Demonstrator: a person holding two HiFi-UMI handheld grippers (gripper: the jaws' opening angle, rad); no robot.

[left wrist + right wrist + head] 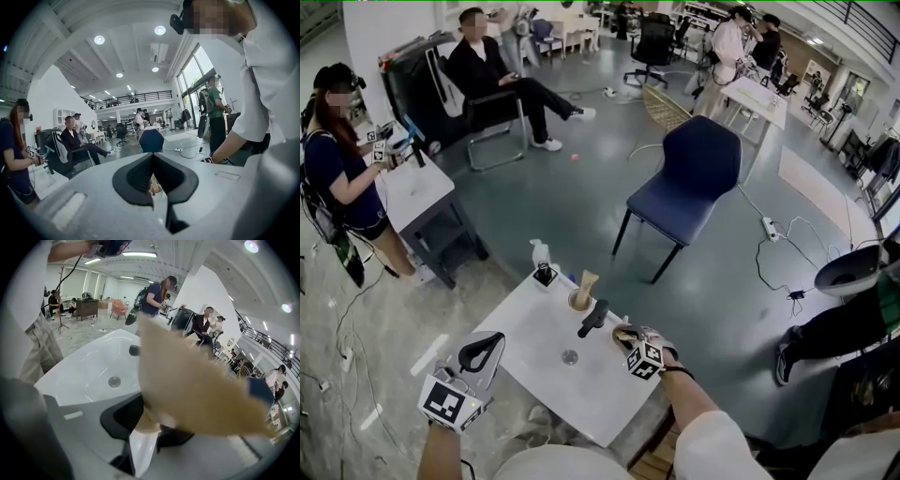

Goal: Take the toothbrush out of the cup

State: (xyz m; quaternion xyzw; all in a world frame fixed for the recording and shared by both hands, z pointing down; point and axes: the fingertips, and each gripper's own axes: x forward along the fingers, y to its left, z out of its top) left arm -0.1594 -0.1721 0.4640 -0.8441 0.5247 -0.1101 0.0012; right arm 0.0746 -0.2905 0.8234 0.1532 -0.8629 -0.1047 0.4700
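Where: toothbrush (588,279) stands in the tan cup (579,302), near the 12 o'clock edge of the white table (534,375).
Right arm: forearm (689,398) reaches in from 5 o'clock, tipping the right gripper (592,319) steeply down at the cup's 4 o'clock side.
Right tongs: narrow, closed on the toothbrush's blurred tan shaft; pads appear to touch it on both sides.
Left arm: low at 8 o'clock from the cup, holding the left gripper (481,354) nearly level.
Left tongs: pressed together, nothing between them.
Toothbrush axis: close to upright, free end up, pointing toward 12 o'clock in the head view.
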